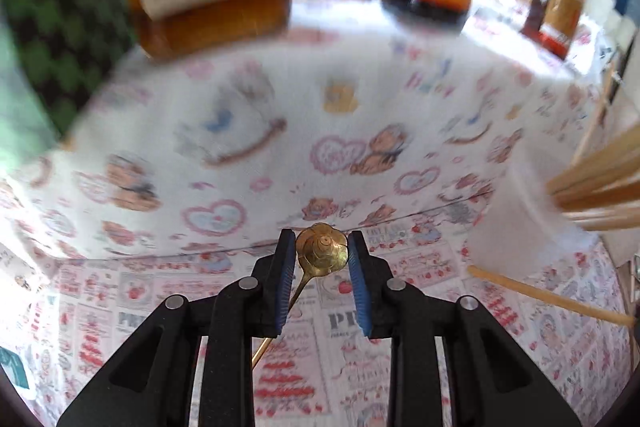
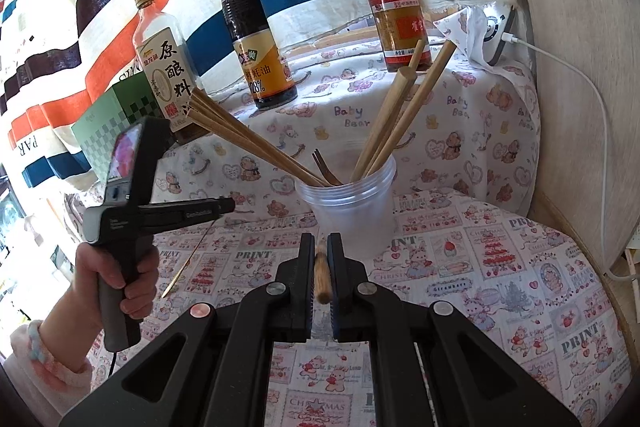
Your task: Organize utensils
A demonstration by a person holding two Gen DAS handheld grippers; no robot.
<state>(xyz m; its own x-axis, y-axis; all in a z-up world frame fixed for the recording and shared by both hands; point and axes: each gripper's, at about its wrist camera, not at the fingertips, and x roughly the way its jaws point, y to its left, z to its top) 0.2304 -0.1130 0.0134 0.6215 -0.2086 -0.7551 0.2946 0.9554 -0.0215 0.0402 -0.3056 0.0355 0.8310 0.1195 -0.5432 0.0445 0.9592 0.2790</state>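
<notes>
A gold spoon (image 1: 320, 253) with a flower-shaped bowl sits between the blue pads of my left gripper (image 1: 322, 238). The pads press on both sides of the bowl, and the thin handle (image 2: 184, 263) slants down behind the left finger. In the right wrist view a hand holds that left gripper (image 2: 230, 206) to the left of a clear plastic cup (image 2: 352, 211). Wooden chopsticks (image 2: 400, 115) and a dark fork (image 2: 324, 167) stand in the cup. My right gripper (image 2: 321, 241) is shut on the end of one wooden chopstick (image 2: 322, 277), just in front of the cup.
Three sauce bottles (image 2: 256, 39) and a green checkered box (image 2: 116, 115) stand at the back of the printed tablecloth (image 2: 500, 267). A striped cloth hangs behind them. A white cable (image 2: 592, 95) runs along the wall at right. The cup (image 1: 520, 219) lies right of the left gripper.
</notes>
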